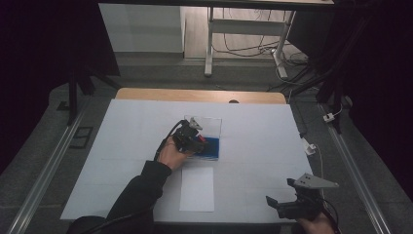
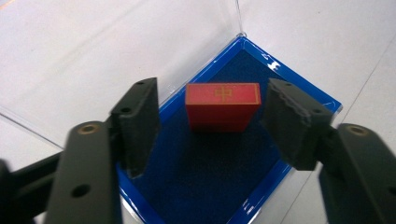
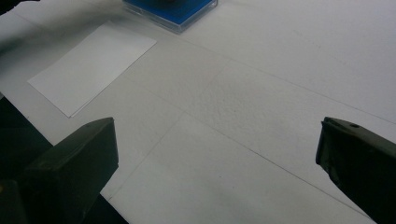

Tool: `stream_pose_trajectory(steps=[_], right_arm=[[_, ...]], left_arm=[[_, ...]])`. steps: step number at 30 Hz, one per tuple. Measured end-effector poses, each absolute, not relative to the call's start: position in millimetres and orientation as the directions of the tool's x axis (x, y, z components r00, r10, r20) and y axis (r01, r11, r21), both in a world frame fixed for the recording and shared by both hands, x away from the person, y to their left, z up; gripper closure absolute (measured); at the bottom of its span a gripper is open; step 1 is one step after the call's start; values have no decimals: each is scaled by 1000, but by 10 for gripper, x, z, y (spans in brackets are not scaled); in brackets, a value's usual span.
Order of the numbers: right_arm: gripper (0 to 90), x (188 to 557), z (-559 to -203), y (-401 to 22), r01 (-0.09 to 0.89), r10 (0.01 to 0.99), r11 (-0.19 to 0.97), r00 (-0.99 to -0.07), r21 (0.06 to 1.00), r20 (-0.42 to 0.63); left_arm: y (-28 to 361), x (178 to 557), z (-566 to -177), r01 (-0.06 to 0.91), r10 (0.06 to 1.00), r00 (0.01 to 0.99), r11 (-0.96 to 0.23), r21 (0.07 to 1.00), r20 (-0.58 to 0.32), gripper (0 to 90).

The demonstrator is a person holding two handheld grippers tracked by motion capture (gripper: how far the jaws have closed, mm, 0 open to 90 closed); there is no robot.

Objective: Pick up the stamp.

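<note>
Red block (image 2: 222,106), centre of frame, stands on the blue felt floor of a clear-walled tray (image 2: 205,186). Left claw (image 2: 212,126) released, jaws flanking it, not touching. Block looks rigid, light, smooth-faced; grip its two short ends. Right claw (image 3: 217,168) released over bare desk (image 3: 280,70).

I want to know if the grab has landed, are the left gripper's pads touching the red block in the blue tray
Apart. In the left gripper view, blue lining shows between the red block and each pad of the left gripper, inside the blue tray.
</note>
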State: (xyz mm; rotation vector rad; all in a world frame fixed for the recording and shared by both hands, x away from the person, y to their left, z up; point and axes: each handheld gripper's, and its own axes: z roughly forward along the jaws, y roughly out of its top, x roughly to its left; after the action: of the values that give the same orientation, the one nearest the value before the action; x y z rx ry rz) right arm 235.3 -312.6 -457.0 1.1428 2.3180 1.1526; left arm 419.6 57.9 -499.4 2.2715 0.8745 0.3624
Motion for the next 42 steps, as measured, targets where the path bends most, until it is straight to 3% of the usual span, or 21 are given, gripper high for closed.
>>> stream_pose_trajectory(steps=[1, 4, 7, 15, 29, 42], right_arm=[[0, 2353, -4570, -3126, 521, 771, 358, -633, 775, 70], [0, 2353, -4570, -3125, 520, 771, 359, -633, 775, 68], [0, 2353, -4570, -3126, 521, 772, 358, -632, 775, 68], [0, 2352, -4570, -3124, 520, 771, 361, -633, 774, 66], [0, 2352, -4571, -3122, 520, 771, 361, -633, 774, 66], [0, 2347, -4571, -3121, 518, 771, 362, -633, 775, 63]], left_arm=[[578, 4195, -4993, 492, 675, 738, -551, 675, 14, 386], [570, 4190, -4986, 493, 669, 743, -556, 669, 7, 519], [558, 4174, -4984, 484, 664, 748, -561, 671, 16, 578], [521, 4156, -4957, 470, 657, 753, -585, 661, 46, 585], [600, 4056, -4673, 461, 652, 759, -551, 696, 13, 584], [673, 4017, -4678, 473, 656, 755, -542, 694, -2, 584]])
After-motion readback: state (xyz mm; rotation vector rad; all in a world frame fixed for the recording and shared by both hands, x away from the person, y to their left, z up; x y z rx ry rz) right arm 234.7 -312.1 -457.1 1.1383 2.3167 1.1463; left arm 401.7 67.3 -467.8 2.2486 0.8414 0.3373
